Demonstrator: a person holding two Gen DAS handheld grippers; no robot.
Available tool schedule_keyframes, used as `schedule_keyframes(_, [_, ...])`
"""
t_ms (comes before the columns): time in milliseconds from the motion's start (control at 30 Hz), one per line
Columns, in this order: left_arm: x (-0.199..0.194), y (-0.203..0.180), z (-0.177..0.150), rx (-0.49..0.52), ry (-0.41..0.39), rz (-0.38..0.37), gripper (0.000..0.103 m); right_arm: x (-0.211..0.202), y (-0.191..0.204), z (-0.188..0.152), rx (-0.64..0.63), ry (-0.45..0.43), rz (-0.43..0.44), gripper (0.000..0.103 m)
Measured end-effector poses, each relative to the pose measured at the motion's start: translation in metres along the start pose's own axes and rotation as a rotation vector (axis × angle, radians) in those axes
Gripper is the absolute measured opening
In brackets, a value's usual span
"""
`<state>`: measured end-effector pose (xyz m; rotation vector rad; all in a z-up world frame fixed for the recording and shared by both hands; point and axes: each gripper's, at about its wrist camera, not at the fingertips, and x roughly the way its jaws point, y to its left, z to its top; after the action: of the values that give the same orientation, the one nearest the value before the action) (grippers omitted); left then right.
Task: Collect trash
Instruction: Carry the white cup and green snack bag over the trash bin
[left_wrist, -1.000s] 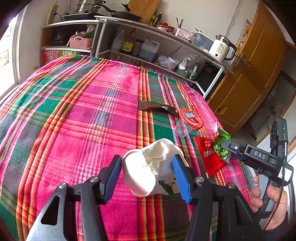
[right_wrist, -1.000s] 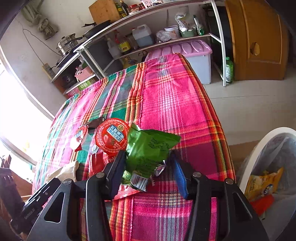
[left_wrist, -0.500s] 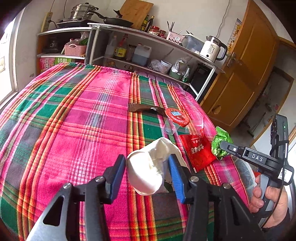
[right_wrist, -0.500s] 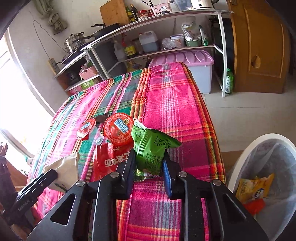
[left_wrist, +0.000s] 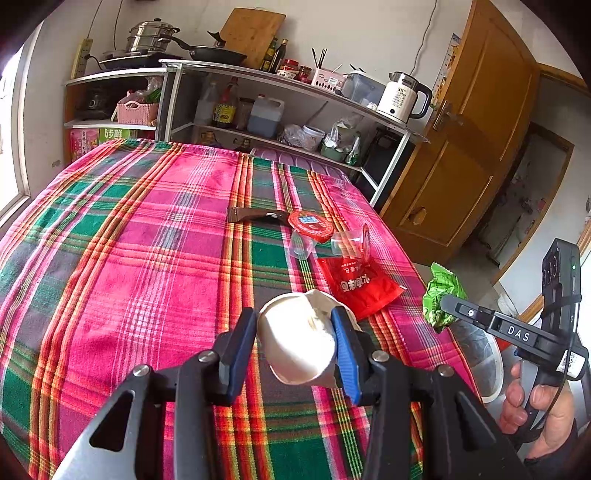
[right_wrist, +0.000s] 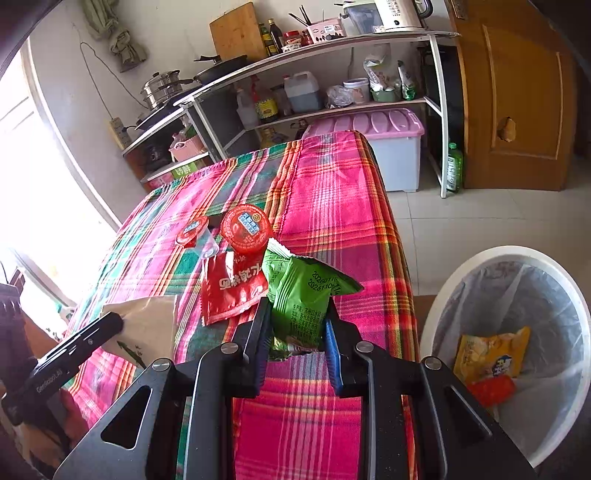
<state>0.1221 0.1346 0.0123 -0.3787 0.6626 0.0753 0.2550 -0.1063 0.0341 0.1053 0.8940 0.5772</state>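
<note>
A small kitchen: a metal shelf rack along the far wall carries pans, bottles and a white kettle, with a wooden door to its right. In front stands a table under a woven plaid cloth in pink, green and orange stripes.

The left gripper points downward over the near edge of the table. Its jaws have just been closing, and the blue pads now press both sides of a crumpled white paper cup, squashing its round mouth into an oval.

The right gripper tilts downward at the near right edge of the table, held by a bare hand wrapped round its handle. Its jaws have clamped on a glossy green snack packet, creased and puffed, with printed text on its face.

On the cloth beyond lie a flat shiny red sachet, a round red-lidded clear plastic tub, a smaller red-lidded cup tipped beside it, and a dark brown strip farther off.

On the tiled floor right of the table stands a white round bin lined with a thin translucent bag, holding a yellow packet and an orange wrapper.
</note>
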Motion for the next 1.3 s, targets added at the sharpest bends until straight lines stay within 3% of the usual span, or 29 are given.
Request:
schedule_keyframes(467, [0.003,-0.051,-0.006,0.064,0.015,-0.071,0.043,-0.032,-0.027,-0.019,0.03,-0.025,-0.018,0.027])
schedule_keyframes(967, [0.03,-0.144,-0.006,0.228,0.038,-0.171,0.043,-0.073,-0.092,-0.035,0.127,-0.071,-0.111,0.027])
schedule_keyframes(1300, [0.054,-0.19,-0.011,0.287,0.075,-0.229,0.043,-0.092,-0.131,-0.045,0.197,-0.09,-0.162,0.027])
